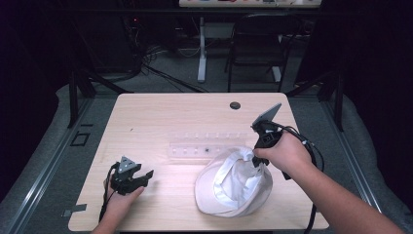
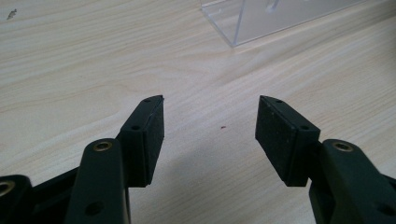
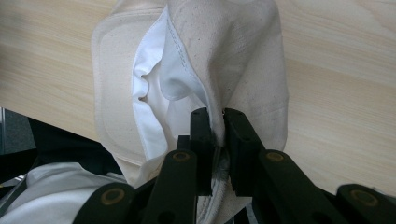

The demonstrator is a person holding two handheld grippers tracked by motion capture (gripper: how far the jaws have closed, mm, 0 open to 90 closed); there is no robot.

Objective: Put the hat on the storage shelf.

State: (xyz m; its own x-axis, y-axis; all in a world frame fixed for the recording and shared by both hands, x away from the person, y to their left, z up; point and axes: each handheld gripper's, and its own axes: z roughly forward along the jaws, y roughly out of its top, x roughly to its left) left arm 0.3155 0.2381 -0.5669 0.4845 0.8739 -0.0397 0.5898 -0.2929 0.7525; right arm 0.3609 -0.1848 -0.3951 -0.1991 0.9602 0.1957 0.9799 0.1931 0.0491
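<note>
A white cloth cap (image 1: 234,183) lies upside down on the front right of the wooden table (image 1: 160,112). My right gripper (image 1: 256,158) is shut on the cap's far edge. In the right gripper view the jaws pinch a fold of the cream fabric, gripper (image 3: 218,119), and the cap (image 3: 224,56) hangs ahead with its white lining showing. My left gripper (image 1: 146,176) rests low at the front left, open and empty. In the left gripper view its gripper (image 2: 210,123) has bare wood between the pads.
A clear plastic rack (image 1: 204,145) lies across the middle of the table, just behind the cap; its corner (image 2: 261,21) shows ahead of the left gripper. A dark round grommet (image 1: 235,105) sits near the far edge. A chair (image 1: 258,44) and cables stand beyond the table.
</note>
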